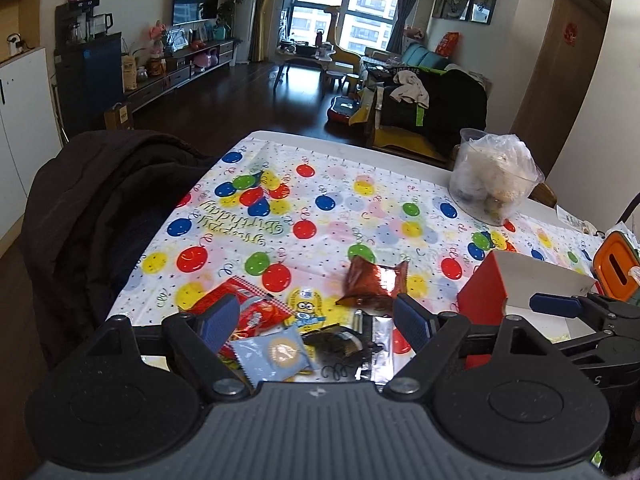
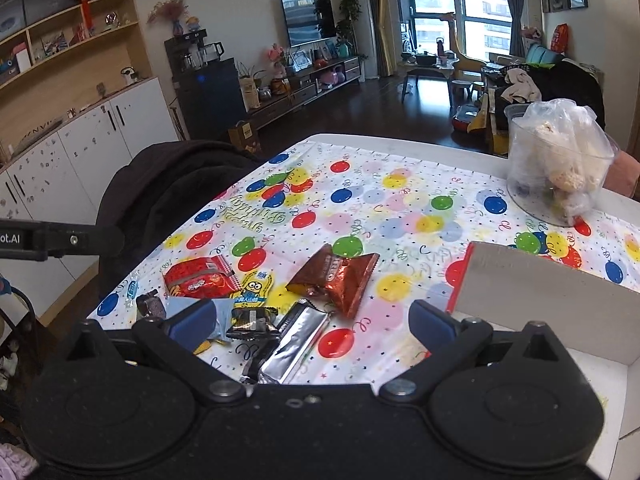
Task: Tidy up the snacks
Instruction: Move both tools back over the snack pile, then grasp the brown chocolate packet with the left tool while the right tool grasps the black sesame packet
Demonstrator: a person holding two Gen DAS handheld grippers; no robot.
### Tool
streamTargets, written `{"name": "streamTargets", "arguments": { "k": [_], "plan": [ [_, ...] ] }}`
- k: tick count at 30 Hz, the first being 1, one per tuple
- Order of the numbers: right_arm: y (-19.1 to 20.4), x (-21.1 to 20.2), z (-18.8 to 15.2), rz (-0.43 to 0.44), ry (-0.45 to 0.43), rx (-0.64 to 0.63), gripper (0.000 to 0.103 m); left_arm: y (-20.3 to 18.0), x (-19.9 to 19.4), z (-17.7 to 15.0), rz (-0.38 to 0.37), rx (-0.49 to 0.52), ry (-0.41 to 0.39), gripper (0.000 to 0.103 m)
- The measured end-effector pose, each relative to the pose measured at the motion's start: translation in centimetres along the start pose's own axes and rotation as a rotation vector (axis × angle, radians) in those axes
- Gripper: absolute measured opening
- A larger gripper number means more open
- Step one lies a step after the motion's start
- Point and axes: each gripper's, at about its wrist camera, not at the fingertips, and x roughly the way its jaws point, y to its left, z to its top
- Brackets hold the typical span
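Several snack packets lie on the balloon-print tablecloth [image 1: 320, 208] near its front edge. They include a red packet [image 1: 248, 308], a light blue one [image 1: 276, 354], a dark one [image 2: 252, 322], a silver one [image 2: 292, 348] and a brown foil one [image 1: 374, 284] [image 2: 336, 276]. An opened box [image 1: 500, 280] [image 2: 540, 292], red outside and white inside, stands to the right of them. My left gripper [image 1: 316, 320] hovers open above the pile, with nothing between its pads. My right gripper [image 2: 312, 320] is wide open over the silver packet, touching nothing. One blue finger [image 1: 554, 306] of the right gripper shows beside the box.
A clear tub holding a plastic bag of snacks [image 1: 492, 176] [image 2: 560, 168] stands at the far right of the table. An orange-lidded container [image 1: 616, 268] sits behind the box. A dark coat [image 1: 120, 200] hangs over a chair at the table's left edge.
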Motion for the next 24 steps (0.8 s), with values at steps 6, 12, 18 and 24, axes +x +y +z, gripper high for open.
{"name": "streamTargets", "arguments": {
  "k": [6, 12, 18, 24],
  "plan": [
    [2.0, 0.9, 0.2, -0.024, 0.004, 0.01, 0.103, 2.8, 0.2, 0.0, -0.021, 0.035, 0.008, 0.084],
    [4.2, 2.6, 0.2, -0.044, 0.028, 0.035, 0.103, 6.3, 1.2, 0.2, -0.042, 0.04, 0.049, 0.084],
    [6.3, 4.7, -0.2, -0.078, 0.054, 0.037, 0.102, 10.3, 3.3, -0.1, -0.044, 0.031, 0.117, 0.084],
    [7.2, 7.5, -0.5, -0.12, 0.096, 0.018, 0.098, 13.8, 6.0, -1.0, -0.037, 0.015, 0.197, 0.084]
  ]
}}
